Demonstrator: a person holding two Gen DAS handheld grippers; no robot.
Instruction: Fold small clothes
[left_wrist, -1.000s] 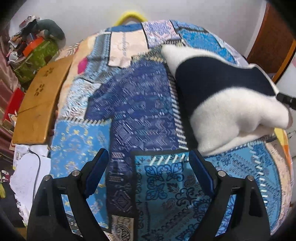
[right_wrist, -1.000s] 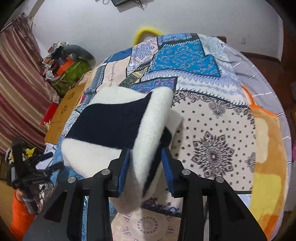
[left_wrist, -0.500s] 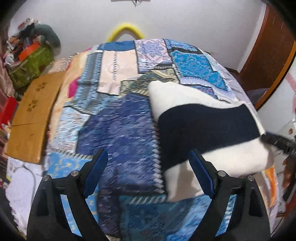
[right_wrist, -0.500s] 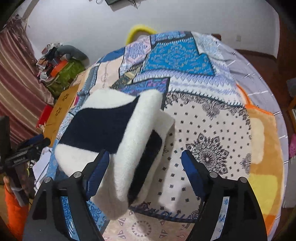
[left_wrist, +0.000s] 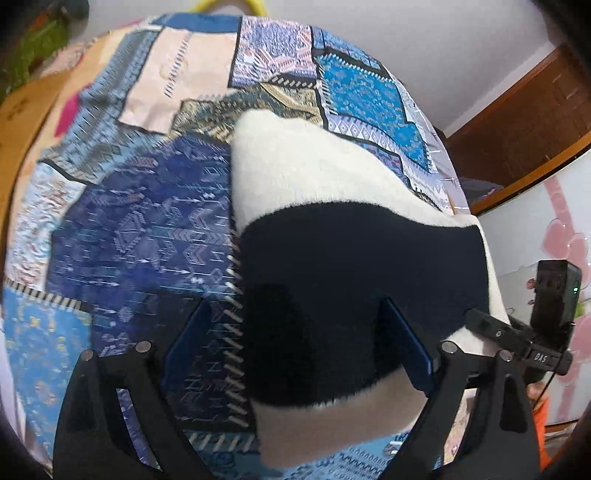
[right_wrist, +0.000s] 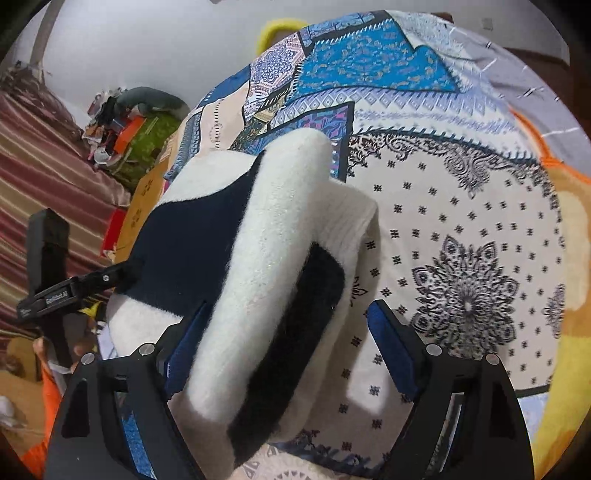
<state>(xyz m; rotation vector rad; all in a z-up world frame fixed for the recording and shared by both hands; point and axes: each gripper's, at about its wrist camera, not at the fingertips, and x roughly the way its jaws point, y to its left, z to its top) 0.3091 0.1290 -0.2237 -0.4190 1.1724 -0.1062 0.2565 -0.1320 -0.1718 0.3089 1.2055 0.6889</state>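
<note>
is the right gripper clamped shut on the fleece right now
No, the right gripper has its jaws spread wide, the folded fleece garment lying loose between them.

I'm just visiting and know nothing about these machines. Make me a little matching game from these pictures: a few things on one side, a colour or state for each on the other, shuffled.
Things:
1. fleece garment
2. right gripper
3. patchwork bedspread
4. wooden board

Descriptions:
A. open, fingers on either side of the folded edge
B. white with a dark navy band, folded
C. brown, beside the bed
D. mostly blue patterned patches

Pairs: 1-B, 2-A, 3-D, 4-C
</note>
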